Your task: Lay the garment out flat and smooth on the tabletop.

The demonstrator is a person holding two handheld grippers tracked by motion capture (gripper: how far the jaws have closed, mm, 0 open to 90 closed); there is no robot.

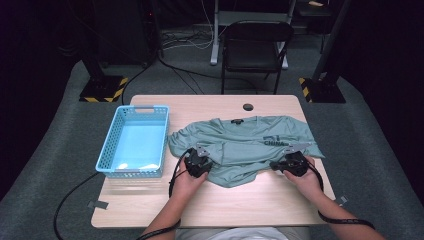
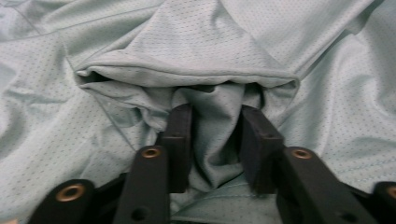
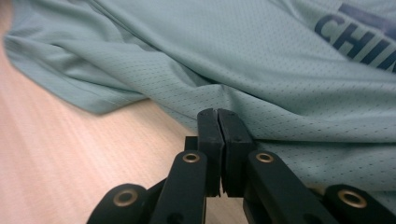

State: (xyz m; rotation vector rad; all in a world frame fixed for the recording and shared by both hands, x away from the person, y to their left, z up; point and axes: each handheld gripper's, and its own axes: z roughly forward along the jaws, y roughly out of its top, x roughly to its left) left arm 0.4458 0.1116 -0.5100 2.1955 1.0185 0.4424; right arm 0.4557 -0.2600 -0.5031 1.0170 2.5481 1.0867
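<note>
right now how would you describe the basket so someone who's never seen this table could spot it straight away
Start at the light wooden table and look to its left side, beside the green shirt that the two grippers work on. The basket is a rectangular, light blue plastic one with latticed walls, a handle slot in its far end and nothing in it. It is the only rigid container there.

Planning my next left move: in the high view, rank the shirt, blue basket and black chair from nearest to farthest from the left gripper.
1. shirt, touching the left gripper.
2. blue basket, just to its left.
3. black chair, beyond the table's far edge.
</note>
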